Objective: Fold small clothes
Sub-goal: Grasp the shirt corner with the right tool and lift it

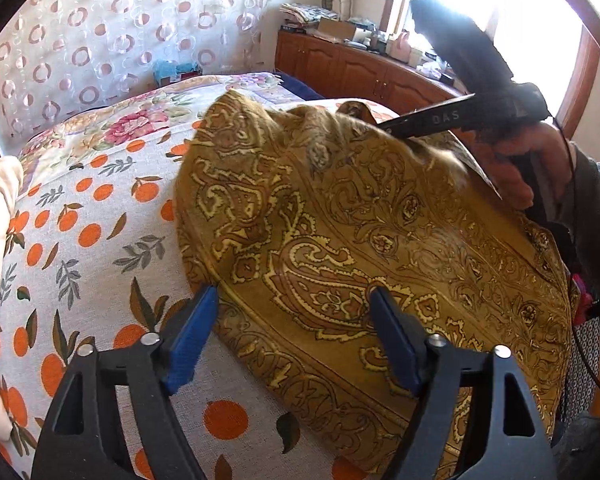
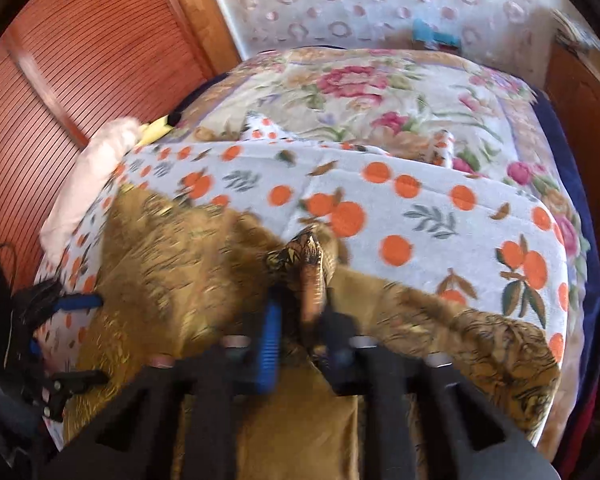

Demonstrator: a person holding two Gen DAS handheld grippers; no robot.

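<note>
spreading wide over a bedspread [image 1: 100,248] printed with oranges, the left gripper [image 1: 294,336] is seen in the left wrist view with its blue pads [image 1: 190,340] well apart and nothing pinched between them; one pad is set at the near edge of a mustard paisley cloth [image 1: 380,240], the other is laid over its patterned face. the cloth is shown draped across the bed, its long axis running from the near right corner up toward the far middle, where it is bunched and lifted. the right gripper [image 1: 384,124] is pictured there, held by a hand [image 1: 516,172], its tips buried in the raised fold.

in the blurred right wrist view, the right gripper [image 2: 300,320] is seen clamped on a gathered ridge of the cloth [image 2: 172,260], which is pulled up between the pads. the rest is spread left and right across the bedspread [image 2: 420,200]. the left gripper [image 2: 60,320] is glimpsed at the left edge, jaws parted.
</note>
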